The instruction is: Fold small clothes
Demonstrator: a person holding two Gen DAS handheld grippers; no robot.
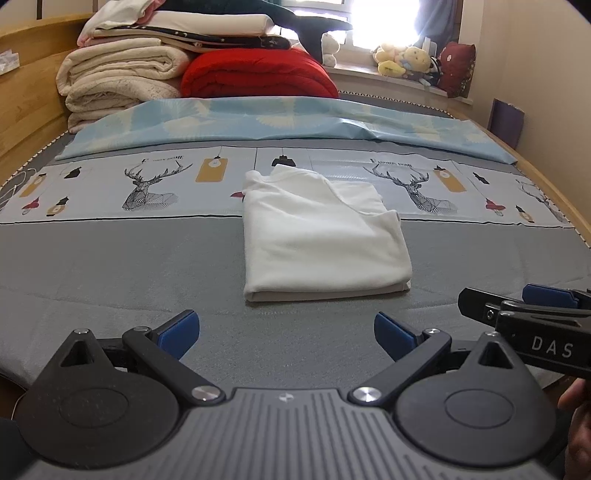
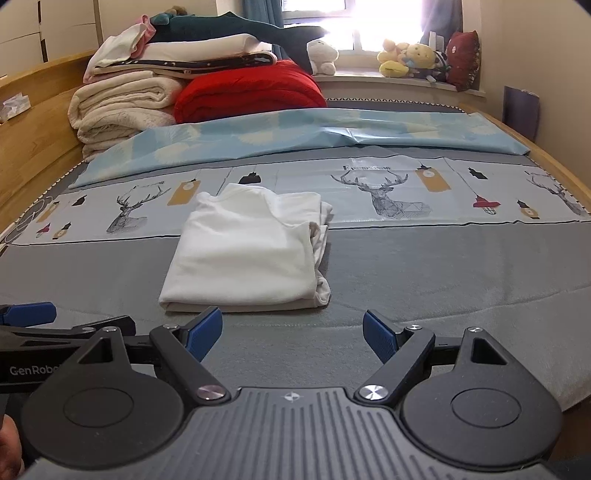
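Now left claw [image 1: 287, 332] agape, right claw [image 2: 292, 332] agape; folded white garment [image 1: 321, 236] on bed [image 1: 110, 266].

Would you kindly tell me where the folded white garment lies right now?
The folded white cotton garment lies mid-bed on the grey mattress cover, just beyond both open grippers, overlapping the deer-print strip.

Blown-out window [image 1: 384, 22] glare — soft daylight on the bed, fisheye-bent, dark-cornered edges.
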